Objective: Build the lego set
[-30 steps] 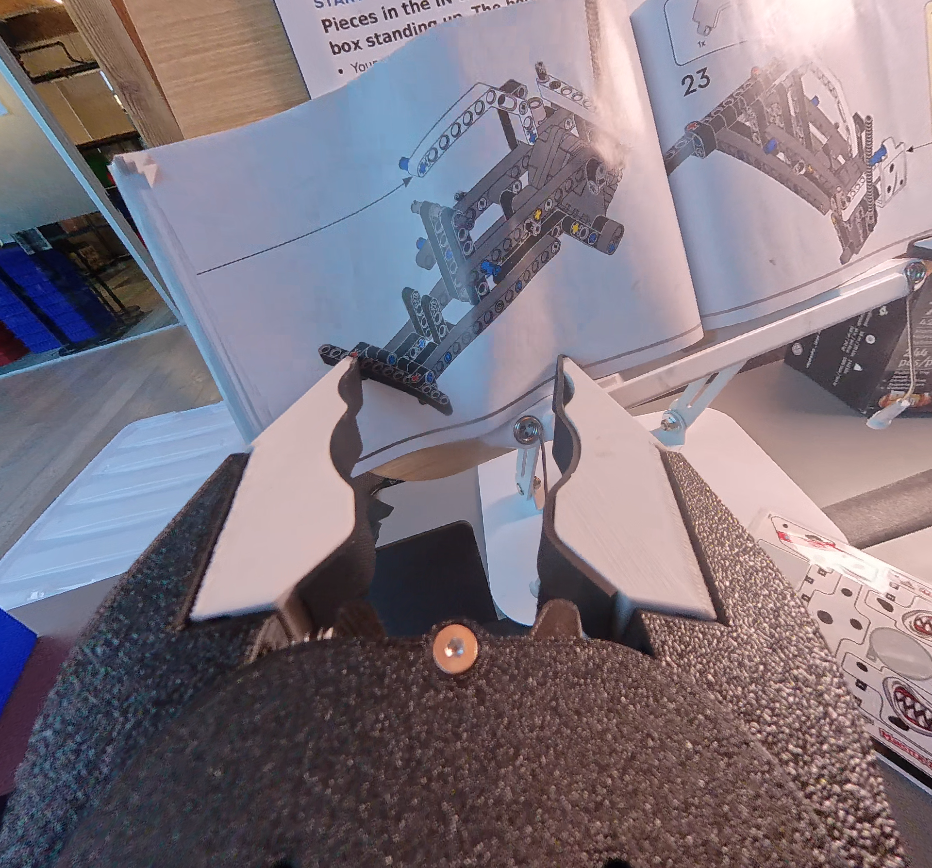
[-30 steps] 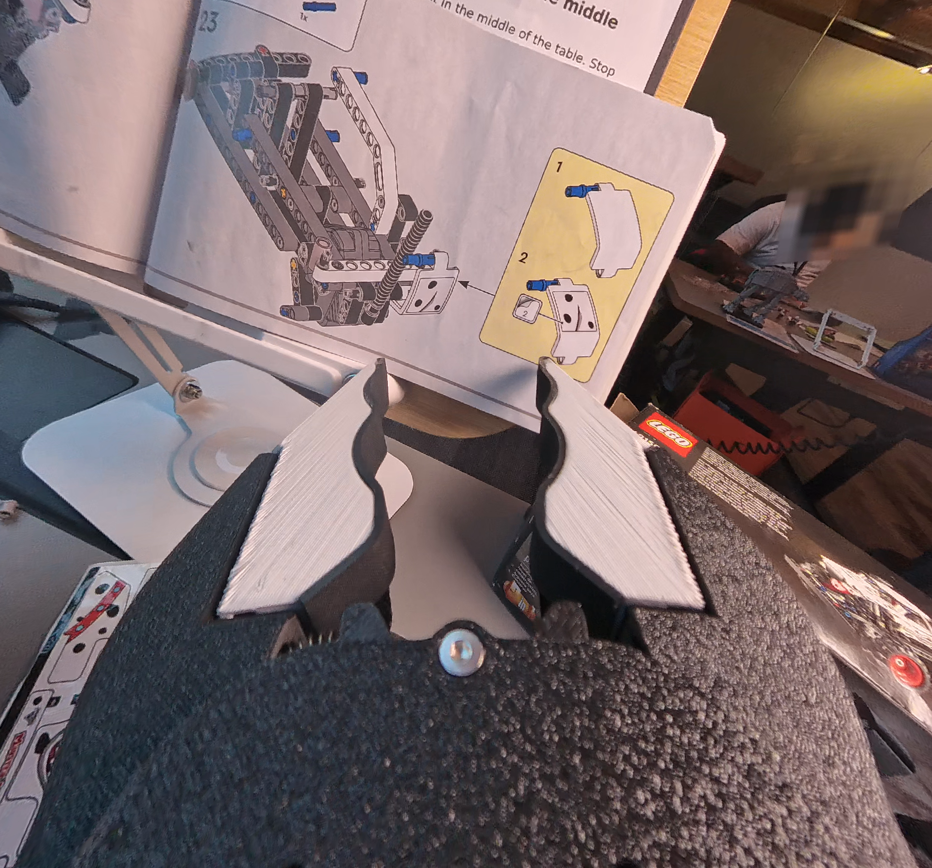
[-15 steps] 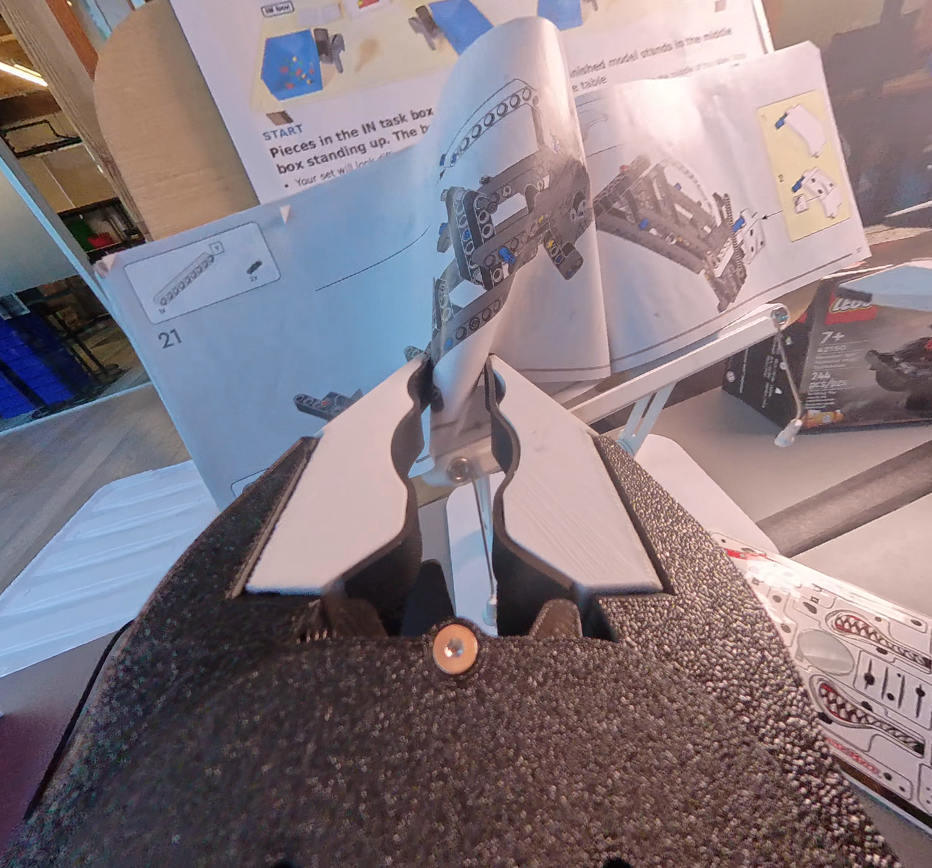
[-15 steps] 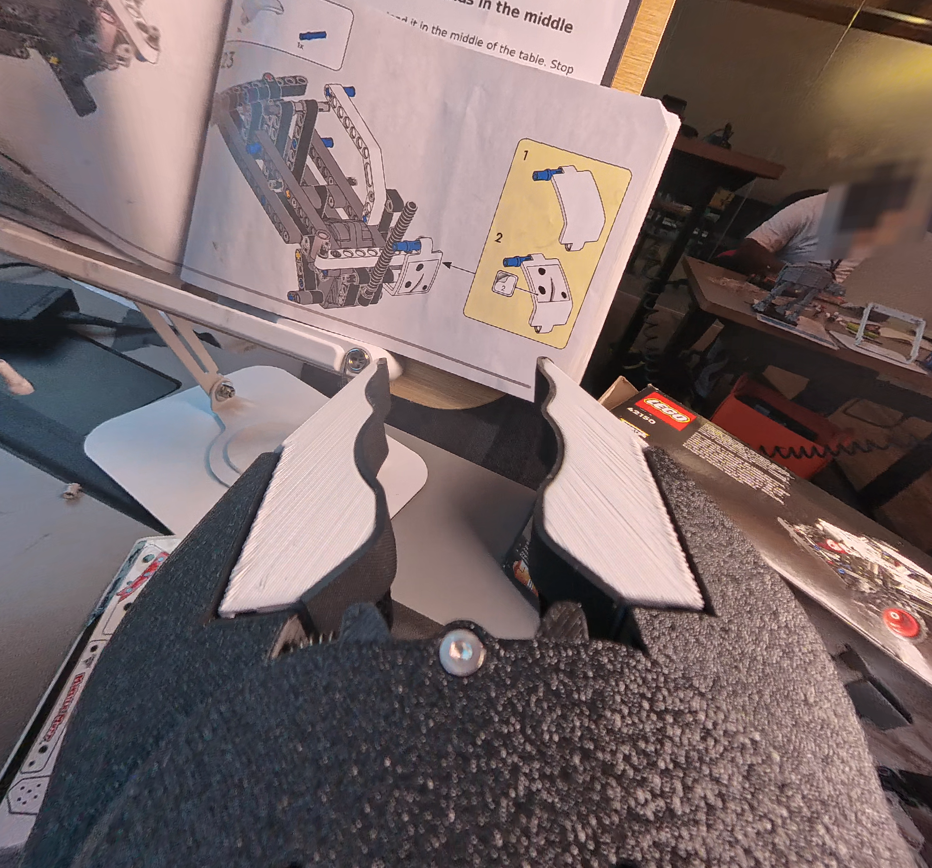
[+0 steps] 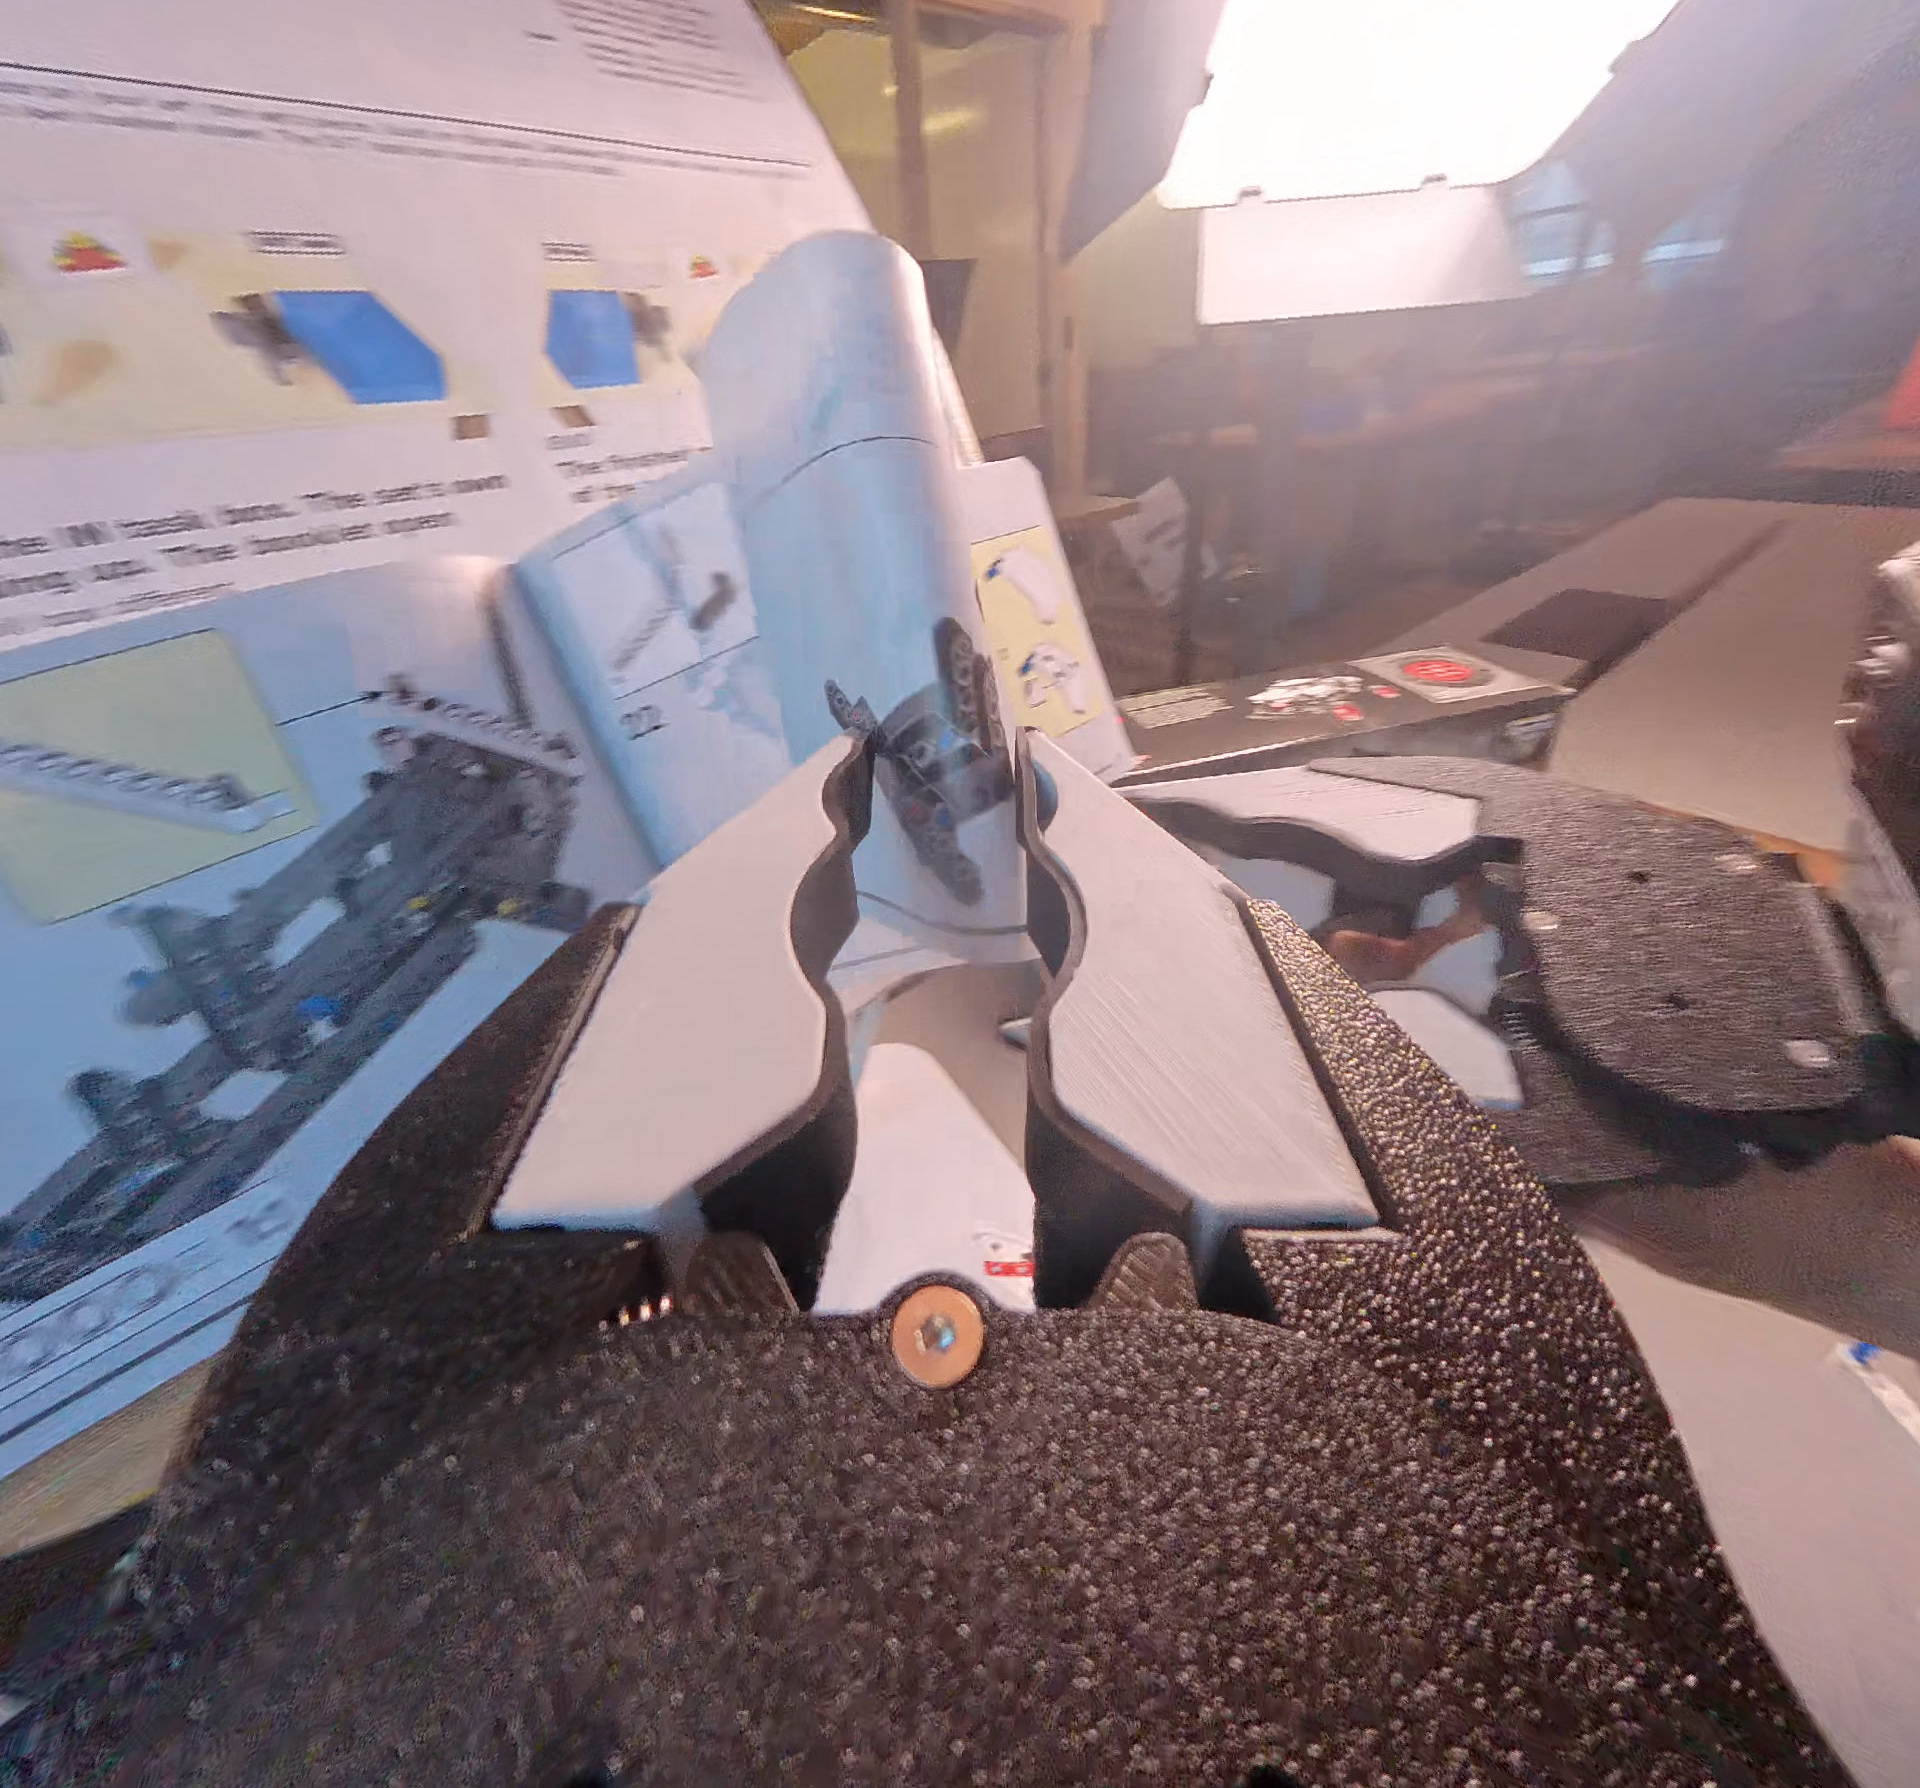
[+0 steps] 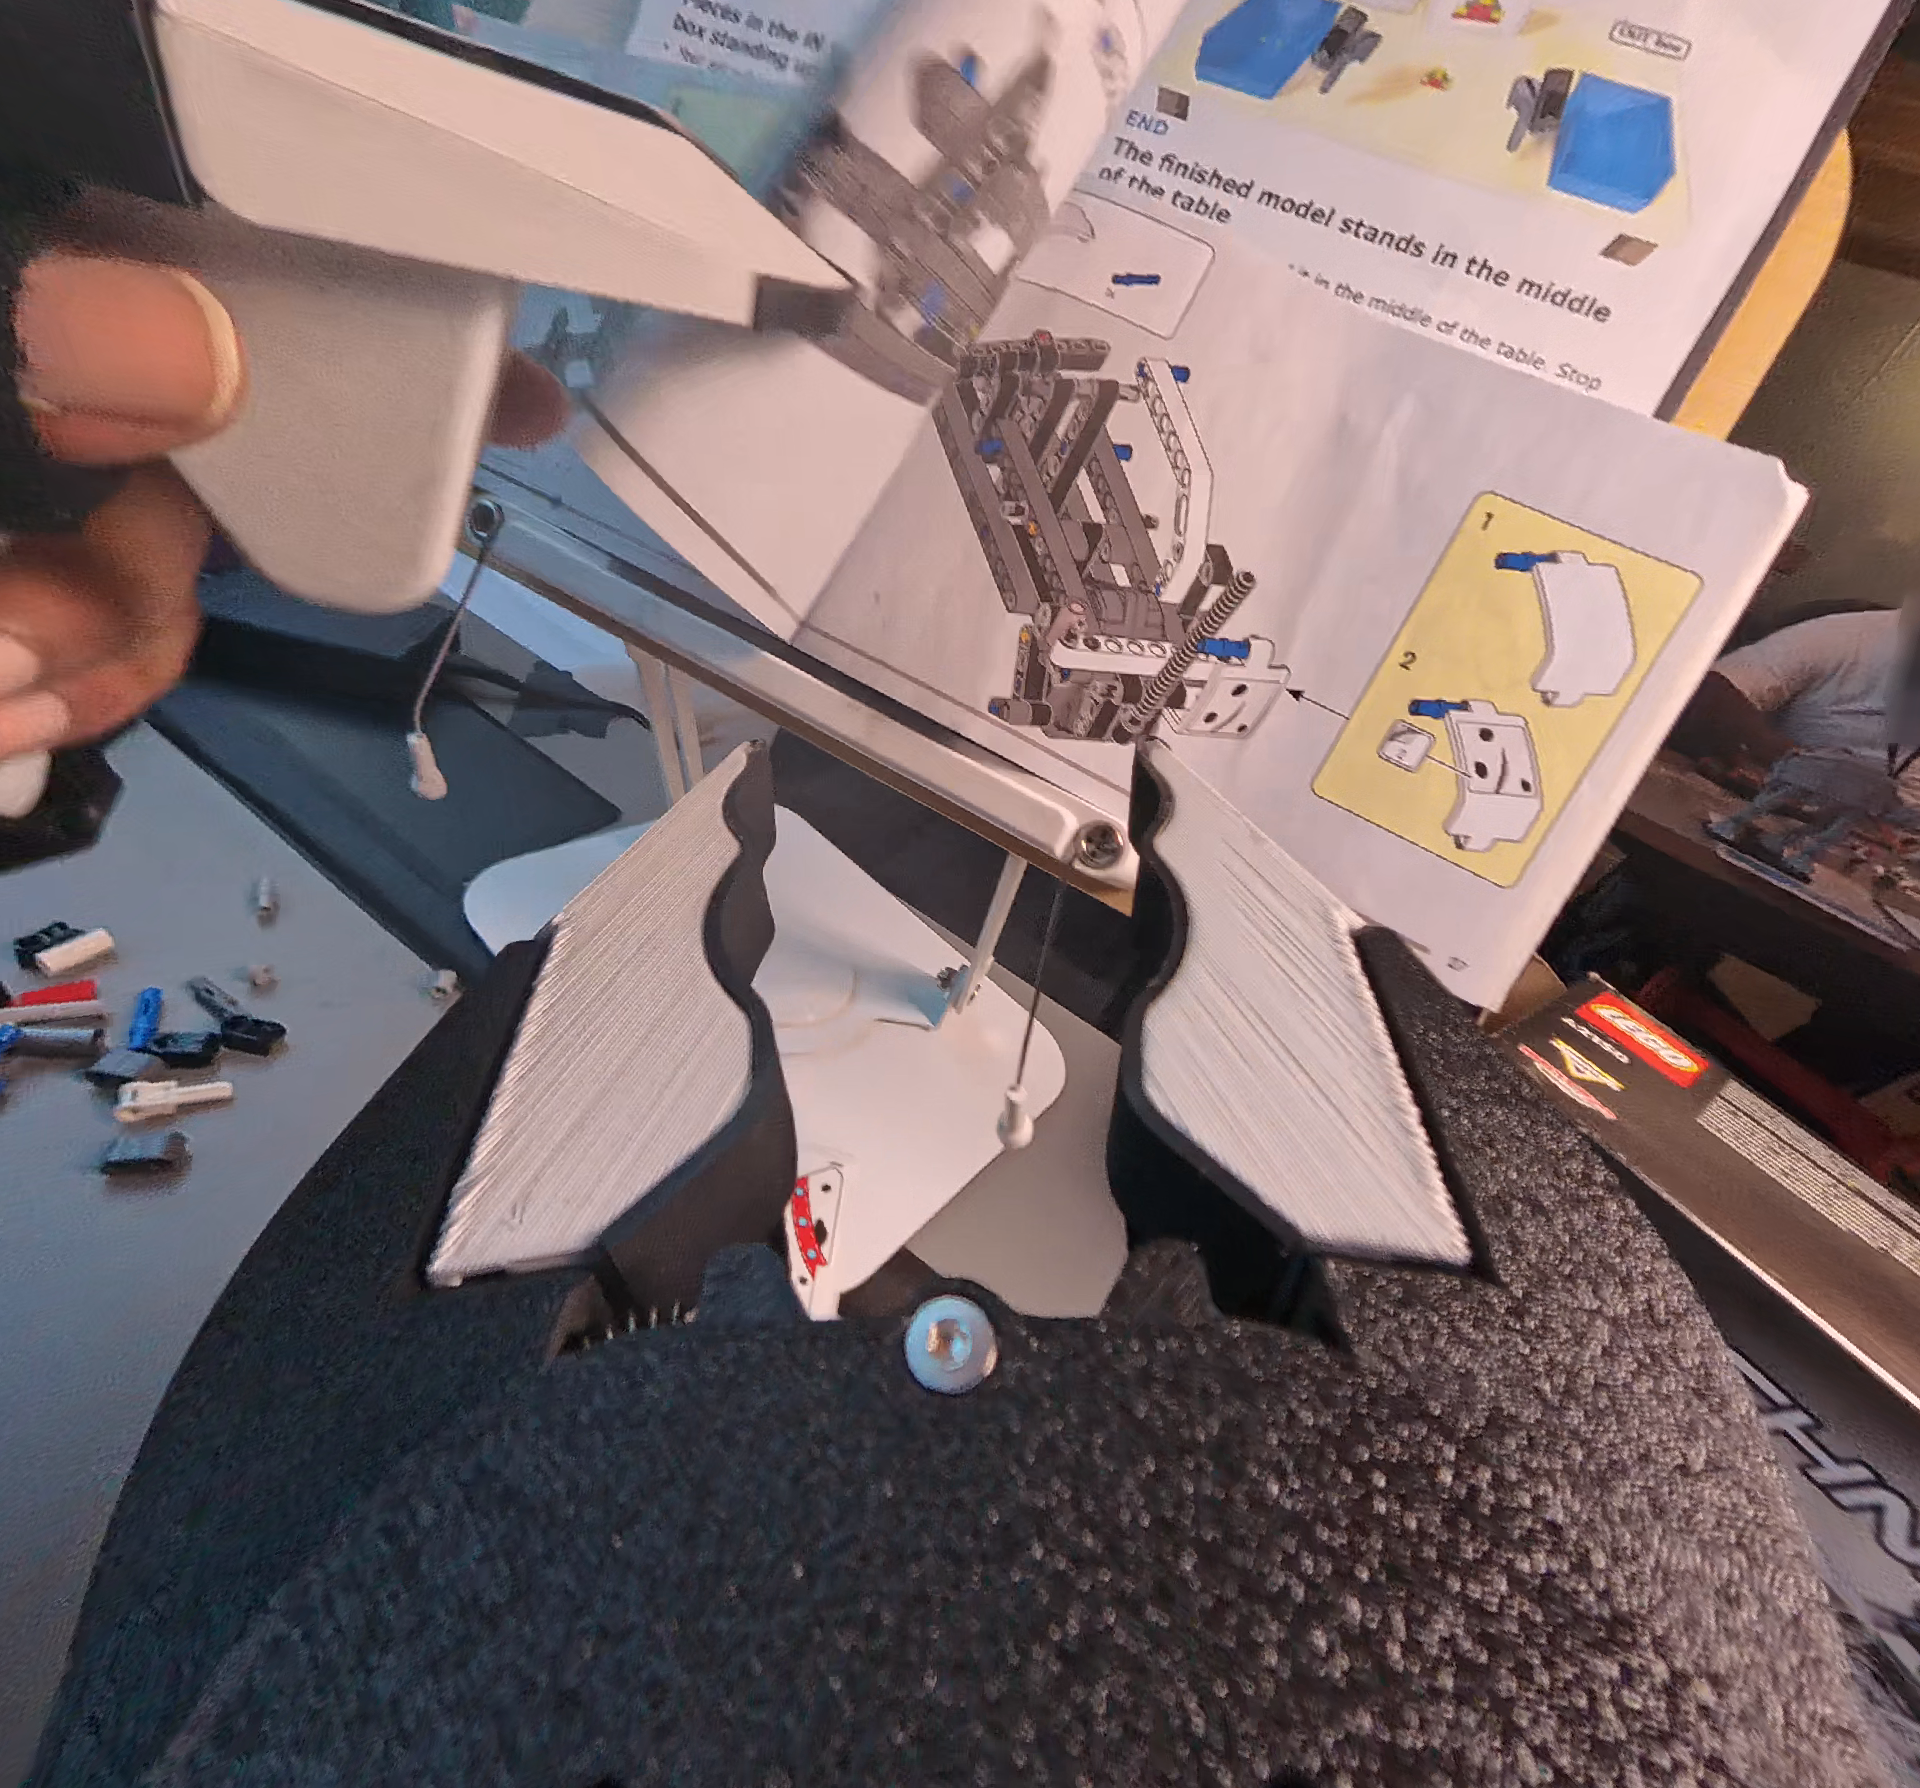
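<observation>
The instruction booklet (image 6: 1351, 595) stands open on a white holder (image 6: 1081, 839). In the left wrist view my left gripper (image 5: 943, 762) is shut on one booklet page (image 5: 831, 512), which curls up and over between the fingertips. The right wrist view shows that gripper (image 6: 800, 289) at the lifted, blurred page, held by a hand (image 6: 104, 408). My right gripper (image 6: 951, 772) is open and empty, below the booklet's right page. It also shows at the right of the left wrist view (image 5: 1288, 897). Several small loose Lego pieces (image 6: 135, 1032) lie on the table to the left.
A large instruction poster (image 6: 1403, 76) stands behind the booklet. The black Lego box (image 6: 1683, 1104) lies to the right. A sticker sheet (image 6: 816, 1219) lies by the holder's white base (image 6: 914, 1052). A person (image 6: 1787, 668) sits at another table far right. There is about 7 cm between the tips of the two grippers.
My left gripper has swung to the right with the page pinched in it, so the page now arcs over the booklet. The right gripper has stayed open and drawn back a little.
</observation>
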Tool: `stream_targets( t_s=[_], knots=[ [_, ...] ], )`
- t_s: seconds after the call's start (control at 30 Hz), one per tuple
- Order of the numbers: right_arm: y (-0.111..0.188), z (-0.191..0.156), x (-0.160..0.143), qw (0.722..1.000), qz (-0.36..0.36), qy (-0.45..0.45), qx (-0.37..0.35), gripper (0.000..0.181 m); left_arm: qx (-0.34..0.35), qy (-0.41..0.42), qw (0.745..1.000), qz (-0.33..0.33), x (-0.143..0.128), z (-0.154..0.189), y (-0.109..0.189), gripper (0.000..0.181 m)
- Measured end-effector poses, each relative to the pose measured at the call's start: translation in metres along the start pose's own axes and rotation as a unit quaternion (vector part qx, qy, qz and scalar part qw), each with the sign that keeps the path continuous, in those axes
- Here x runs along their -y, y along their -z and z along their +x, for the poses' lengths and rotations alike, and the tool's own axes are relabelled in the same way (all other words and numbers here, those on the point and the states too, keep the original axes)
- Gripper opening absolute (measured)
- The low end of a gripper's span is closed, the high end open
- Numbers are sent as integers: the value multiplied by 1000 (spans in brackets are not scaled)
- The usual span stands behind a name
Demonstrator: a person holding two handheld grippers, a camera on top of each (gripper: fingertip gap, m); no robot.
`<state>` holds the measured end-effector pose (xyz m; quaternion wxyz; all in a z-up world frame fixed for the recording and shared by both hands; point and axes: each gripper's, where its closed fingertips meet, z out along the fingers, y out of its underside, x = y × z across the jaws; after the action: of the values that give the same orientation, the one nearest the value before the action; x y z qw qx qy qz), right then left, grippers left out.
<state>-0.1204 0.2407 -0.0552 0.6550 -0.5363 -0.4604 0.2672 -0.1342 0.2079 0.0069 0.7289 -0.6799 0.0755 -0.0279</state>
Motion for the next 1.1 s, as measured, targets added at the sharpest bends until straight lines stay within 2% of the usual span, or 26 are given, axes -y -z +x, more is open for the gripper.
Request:
stream_targets(
  t_s=[0.13,0.17,0.23,0.33,0.47,0.53,0.6,0.7,0.77,0.83,0.9,1.0,1.1],
  knots=[
    [-15,-5,13,999,15,-37,-3,70,-134,36,990,-21,-1,54,-10,48],
    [-18,0,14,999,17,-50,-14,63,-153,41,987,-19,1,60,-6,50],
    [-18,20,14,996,17,-69,-50,48,-139,33,990,15,11,53,6,51],
    [-14,51,11,991,17,-104,-84,39,-76,6,997,31,12,20,24,49],
    [-7,98,-4,982,-5,-129,-139,42,61,-18,997,-40,-23,-49,37,49],
    [-1,122,-16,975,-28,-134,-175,47,128,-31,990,-60,-36,-81,47,58],
    [9,137,-14,970,-18,-137,-199,51,182,-37,981,-62,-41,-107,56,82],
    [21,123,18,977,44,-107,-180,51,216,-32,973,-70,-52,-128,58,112],
    [16,87,35,987,67,-97,-109,50,217,-30,973,-74,-60,-131,53,116],
    [4,50,35,994,47,-84,-47,50,220,-35,972,-79,-65,-131,47,115],
    [-10,27,22,997,12,-71,-17,49,230,-45,969,-83,-70,-132,43,110],
    [-26,36,-7,997,-52,-17,-59,43,243,-62,965,-81,-72,-135,43,100],
    [-33,55,-15,995,-63,0,-83,43,250,-63,963,-73,-71,-139,46,86]
  ],
)
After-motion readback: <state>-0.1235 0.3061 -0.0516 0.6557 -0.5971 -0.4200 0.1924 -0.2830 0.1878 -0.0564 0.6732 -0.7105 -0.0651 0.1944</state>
